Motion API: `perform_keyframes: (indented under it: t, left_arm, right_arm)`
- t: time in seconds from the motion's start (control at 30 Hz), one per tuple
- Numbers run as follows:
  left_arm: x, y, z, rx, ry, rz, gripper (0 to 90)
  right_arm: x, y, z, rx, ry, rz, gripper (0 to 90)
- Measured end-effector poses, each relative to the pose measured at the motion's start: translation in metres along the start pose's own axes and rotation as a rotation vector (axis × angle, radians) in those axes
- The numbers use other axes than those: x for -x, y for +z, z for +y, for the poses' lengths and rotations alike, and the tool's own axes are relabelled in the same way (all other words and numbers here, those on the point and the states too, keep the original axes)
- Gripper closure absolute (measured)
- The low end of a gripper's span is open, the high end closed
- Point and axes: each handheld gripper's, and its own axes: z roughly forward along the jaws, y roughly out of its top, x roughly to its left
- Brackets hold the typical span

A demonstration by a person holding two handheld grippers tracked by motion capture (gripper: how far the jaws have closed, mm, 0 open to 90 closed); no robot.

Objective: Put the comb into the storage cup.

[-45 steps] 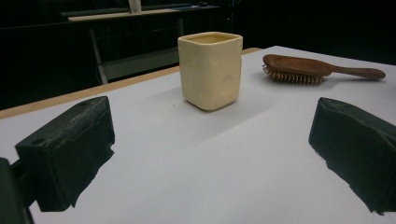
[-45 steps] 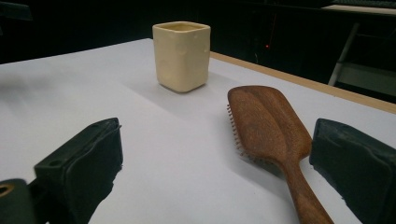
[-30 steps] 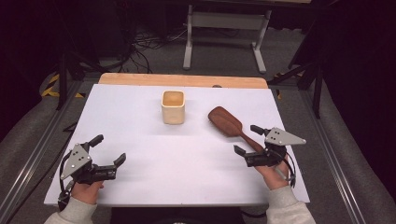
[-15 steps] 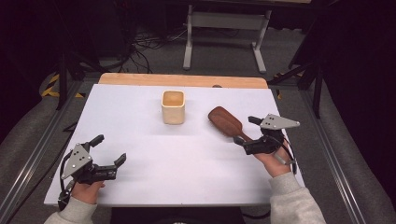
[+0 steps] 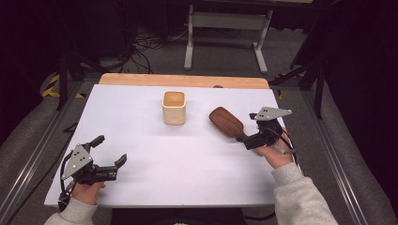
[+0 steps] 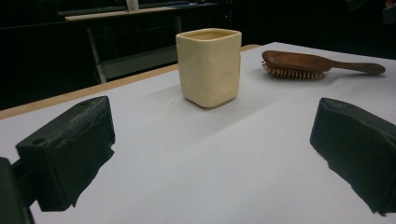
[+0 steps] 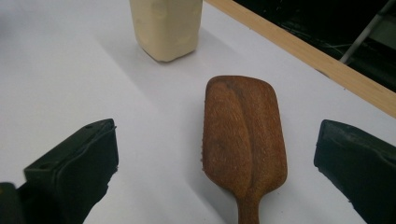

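Note:
A brown wooden hairbrush (image 5: 226, 122) lies bristles down on the white table (image 5: 187, 164), right of centre, its handle pointing toward the person. My right gripper (image 5: 250, 130) is open, one jaw on each side of the handle, not touching it. In the right gripper view the brush's back (image 7: 243, 135) lies between the two spread jaws of that gripper (image 7: 219, 151). A cream square cup (image 5: 174, 108) stands upright left of the brush; its base (image 7: 166, 25) is just beyond the brush head. My left gripper (image 5: 111, 149) rests open near the front left, holding nothing; its view faces the cup (image 6: 209, 65) and brush (image 6: 299, 63).
A wooden strip (image 5: 183, 80) runs along the table's far edge. Behind it stand a metal frame (image 5: 225, 28) and floor cables (image 5: 150, 40). Metal rails (image 5: 33, 154) flank the table on both sides.
My right gripper has moved forward and slightly left, up along the brush handle, so its jaws now straddle it. The left gripper, cup and brush have stayed put.

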Motion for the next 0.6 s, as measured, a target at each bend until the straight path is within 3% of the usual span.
perform_keyframes:
  t: [0.37, 0.5, 0.6]
  left_arm:
    - [0.002, 0.0, 0.0, 0.012, 0.02, -0.004, 0.1]
    - [-0.001, -0.001, 0.0, 0.023, -0.005, 0.003, 0.1]
    - [-0.003, -0.001, -0.001, -0.006, -0.027, -0.002, 0.1]
  right_arm:
    - [0.014, 0.014, 0.002, -0.154, 0.017, -0.023, 4.0]
    - [0.018, 0.023, 0.0, -0.215, 0.017, -0.023, 4.9]
    - [0.019, 0.028, -0.001, -0.275, 0.012, -0.024, 6.9]
